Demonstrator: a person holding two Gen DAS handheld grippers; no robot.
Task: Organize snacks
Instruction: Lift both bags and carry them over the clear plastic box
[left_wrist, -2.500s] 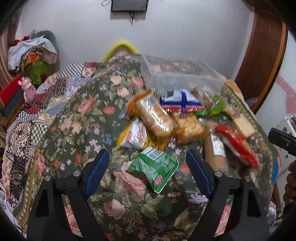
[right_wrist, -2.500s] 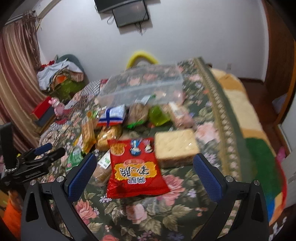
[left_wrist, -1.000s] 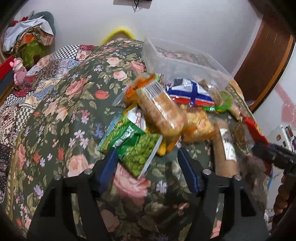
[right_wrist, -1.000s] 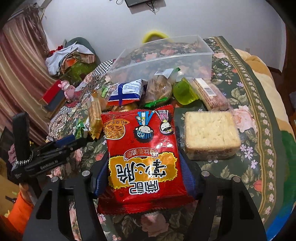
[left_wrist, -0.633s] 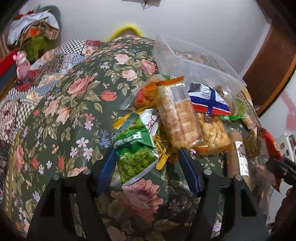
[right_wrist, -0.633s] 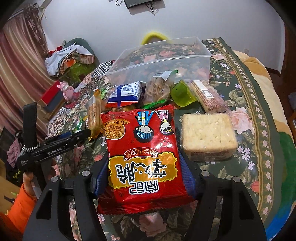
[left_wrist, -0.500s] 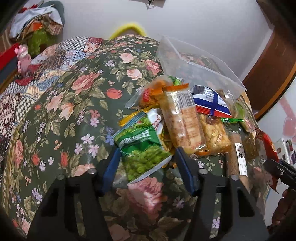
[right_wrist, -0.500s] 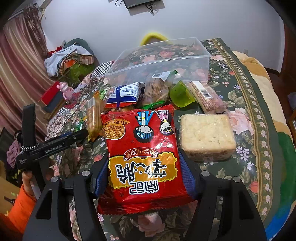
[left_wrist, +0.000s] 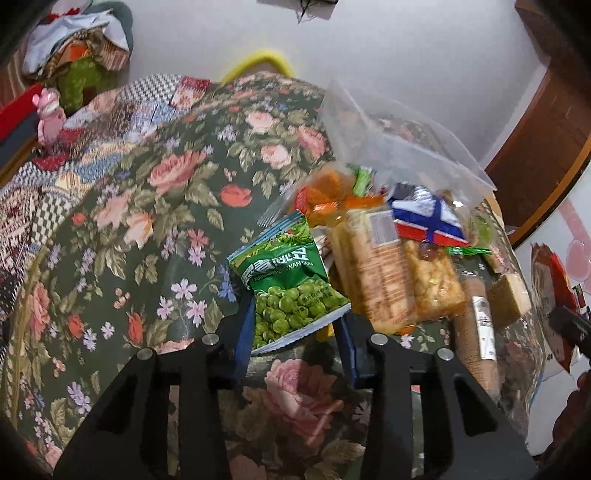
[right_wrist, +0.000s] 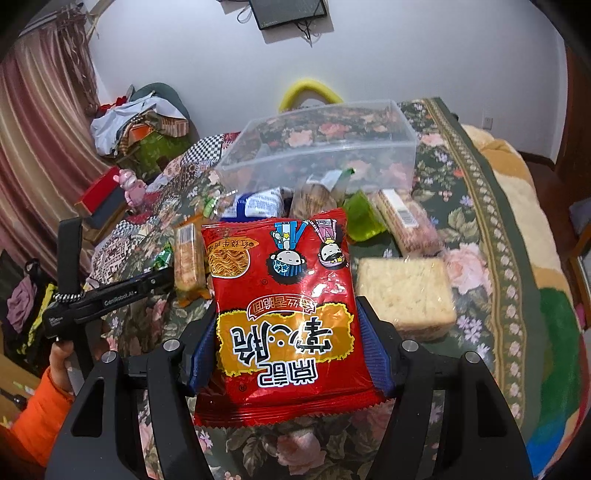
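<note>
While the left gripper (left_wrist: 293, 332) clamps the lower end of a green pea packet (left_wrist: 286, 284) above the flowered bedspread (left_wrist: 147, 229), the right gripper (right_wrist: 288, 354) clamps a red noodle packet (right_wrist: 284, 310) by its sides. Beyond both lies the snack pile (right_wrist: 402, 291), and behind it a clear plastic box (right_wrist: 321, 147) stands on the bedspread.

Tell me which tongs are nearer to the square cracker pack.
Right. The right tongs, holding the red noodle bag, are beside the cracker pack; the left tongs are across the pile.
</note>
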